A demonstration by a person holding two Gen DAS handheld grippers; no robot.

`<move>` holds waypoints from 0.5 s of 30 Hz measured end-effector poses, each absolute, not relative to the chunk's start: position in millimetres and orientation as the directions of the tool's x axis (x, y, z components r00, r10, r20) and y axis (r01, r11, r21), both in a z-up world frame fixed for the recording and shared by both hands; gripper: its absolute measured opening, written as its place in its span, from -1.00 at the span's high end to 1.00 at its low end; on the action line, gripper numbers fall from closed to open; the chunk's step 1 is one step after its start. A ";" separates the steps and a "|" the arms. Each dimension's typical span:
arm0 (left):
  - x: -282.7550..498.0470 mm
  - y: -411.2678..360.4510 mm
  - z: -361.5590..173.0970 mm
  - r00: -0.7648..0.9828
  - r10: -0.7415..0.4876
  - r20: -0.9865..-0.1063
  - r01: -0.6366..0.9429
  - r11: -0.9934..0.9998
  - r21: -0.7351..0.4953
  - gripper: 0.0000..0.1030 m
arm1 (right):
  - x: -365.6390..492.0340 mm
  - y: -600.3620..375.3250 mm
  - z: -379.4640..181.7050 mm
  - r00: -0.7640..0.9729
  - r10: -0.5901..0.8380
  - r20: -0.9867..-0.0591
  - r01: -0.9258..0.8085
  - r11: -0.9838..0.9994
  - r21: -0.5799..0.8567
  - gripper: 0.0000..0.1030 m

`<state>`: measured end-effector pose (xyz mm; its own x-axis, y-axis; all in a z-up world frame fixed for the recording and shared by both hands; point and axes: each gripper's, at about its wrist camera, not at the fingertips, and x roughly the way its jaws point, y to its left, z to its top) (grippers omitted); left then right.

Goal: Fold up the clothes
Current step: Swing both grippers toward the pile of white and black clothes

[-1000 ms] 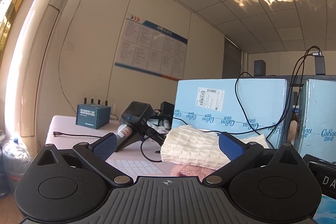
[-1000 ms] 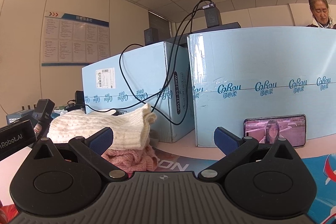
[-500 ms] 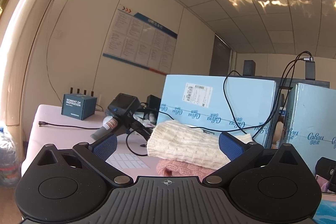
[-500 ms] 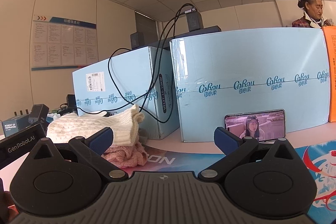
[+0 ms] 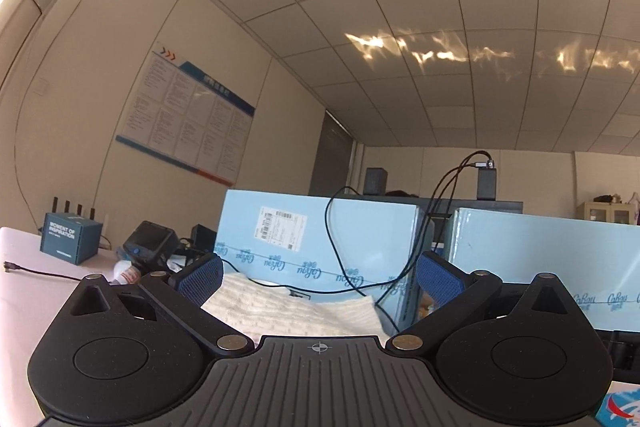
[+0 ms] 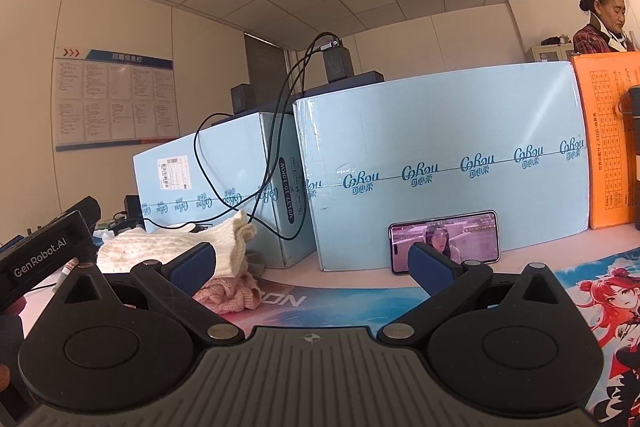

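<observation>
1. Left wrist view: left gripper point(image 5: 318, 277) spread wide, nothing held; cream knit sweater point(image 5: 296, 311) lies folded dead ahead at 12 o'clock, just beyond the fingertips, partly hidden by the gripper body.
2. Right wrist view: right gripper point(image 6: 312, 263) also wide and empty; cream sweater point(image 6: 176, 247) sits at 10 o'clock, stacked on a pink knit garment point(image 6: 228, 293).
3. Stack's long axis runs roughly 9-to-3 across the table point(image 6: 352, 279).
4. Judgement: left gripper nearer, already facing the pile.
5. Both grippers level, tilted slightly upward; blue boxes point(image 6: 440, 163) behind.
</observation>
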<state>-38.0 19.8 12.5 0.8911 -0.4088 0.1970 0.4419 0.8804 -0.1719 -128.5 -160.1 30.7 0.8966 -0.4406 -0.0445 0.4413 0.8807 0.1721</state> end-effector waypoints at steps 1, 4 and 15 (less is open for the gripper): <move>-40.8 17.5 14.3 0.886 -0.423 0.193 0.454 0.874 -0.170 -1.00 | -134.6 -161.6 31.1 0.894 -0.446 -0.043 0.446 0.878 0.171 -1.00; -48.0 7.9 17.1 0.862 -0.480 0.162 0.503 0.849 -0.162 -1.00 | -152.4 -167.1 31.2 0.885 -0.463 -0.046 0.464 0.871 0.161 -1.00; -67.2 -63.0 4.9 0.610 -0.781 -0.132 0.770 0.624 -0.135 -1.00 | -226.3 -211.3 26.3 0.774 -0.623 -0.113 0.633 0.768 0.098 -1.00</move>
